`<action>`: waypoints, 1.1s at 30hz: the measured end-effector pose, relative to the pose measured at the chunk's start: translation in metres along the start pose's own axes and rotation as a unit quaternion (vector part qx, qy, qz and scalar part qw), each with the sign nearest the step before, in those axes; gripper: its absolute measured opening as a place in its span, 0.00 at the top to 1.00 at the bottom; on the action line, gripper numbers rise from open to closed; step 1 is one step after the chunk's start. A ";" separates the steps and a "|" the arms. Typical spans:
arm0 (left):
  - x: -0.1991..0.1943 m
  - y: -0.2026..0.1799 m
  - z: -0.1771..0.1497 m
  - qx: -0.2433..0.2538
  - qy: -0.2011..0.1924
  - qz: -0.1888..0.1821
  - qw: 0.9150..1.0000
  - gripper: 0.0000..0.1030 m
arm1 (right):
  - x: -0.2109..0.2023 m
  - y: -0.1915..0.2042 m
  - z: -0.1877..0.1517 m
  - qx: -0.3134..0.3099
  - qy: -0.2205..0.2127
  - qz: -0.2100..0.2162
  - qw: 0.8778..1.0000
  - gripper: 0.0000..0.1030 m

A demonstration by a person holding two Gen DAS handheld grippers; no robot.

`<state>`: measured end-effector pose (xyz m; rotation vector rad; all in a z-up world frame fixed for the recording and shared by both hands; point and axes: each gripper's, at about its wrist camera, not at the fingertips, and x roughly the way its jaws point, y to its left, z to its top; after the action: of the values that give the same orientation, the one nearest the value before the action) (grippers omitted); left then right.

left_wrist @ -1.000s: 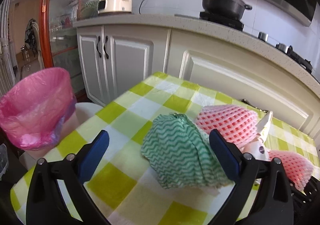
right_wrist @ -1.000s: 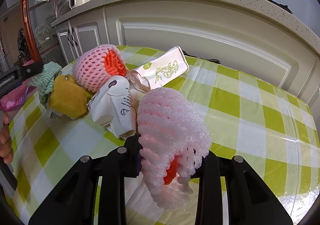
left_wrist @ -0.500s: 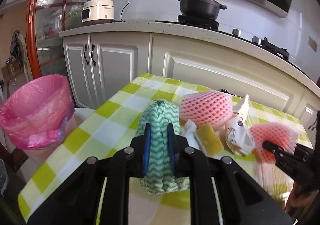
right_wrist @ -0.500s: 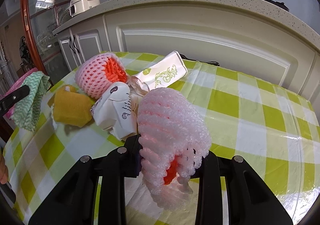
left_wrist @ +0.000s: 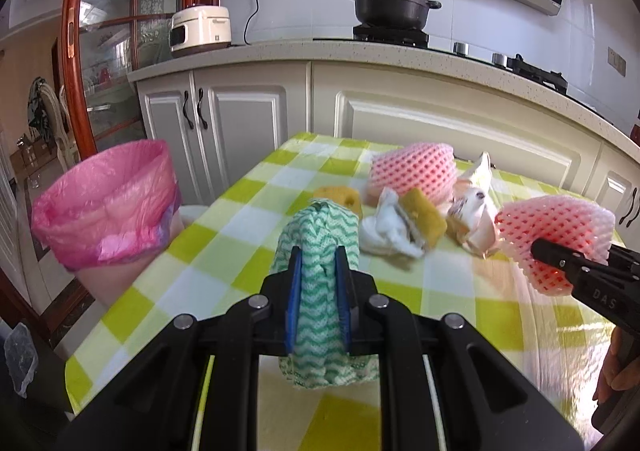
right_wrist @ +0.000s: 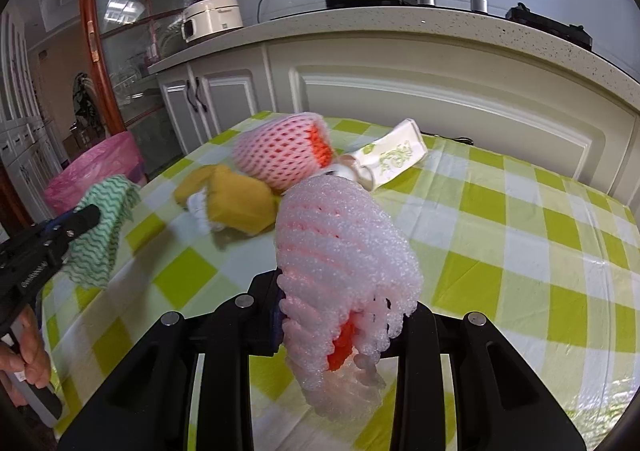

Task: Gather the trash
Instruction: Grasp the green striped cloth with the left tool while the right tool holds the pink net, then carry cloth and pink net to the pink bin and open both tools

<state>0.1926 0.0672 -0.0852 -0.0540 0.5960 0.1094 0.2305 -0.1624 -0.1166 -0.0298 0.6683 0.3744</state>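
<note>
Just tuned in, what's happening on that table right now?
Trash is being cleared off the checked table. The left gripper is shut on a green wavy cloth, lifted off the table. The right gripper is shut on a pink foam fruit net. Another foam net, yellow sponges and wrappers lie on the table. The pink-lined bin stands beside the table's left edge.

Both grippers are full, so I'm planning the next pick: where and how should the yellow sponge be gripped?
Judging by its pose, grip the yellow sponge across its two broad flat faces near the raised upper edge, coming from above. It leans tilted against the crumpled white paper, so its lower edge is crowded.
</note>
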 end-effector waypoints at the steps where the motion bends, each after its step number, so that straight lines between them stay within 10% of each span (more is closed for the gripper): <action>1: -0.002 0.001 -0.004 -0.001 0.002 0.001 1.000 0.85 | -0.002 0.004 -0.002 -0.002 -0.001 0.002 1.000 0.71; 33: -0.096 0.052 -0.020 -0.012 -0.054 0.004 0.998 0.85 | -0.058 0.134 0.015 -0.100 -0.037 0.100 0.989 0.71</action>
<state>0.0961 0.1090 -0.0490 -0.0686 0.4878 0.1256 0.1509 -0.0543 -0.0567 -0.1401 0.5605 0.6326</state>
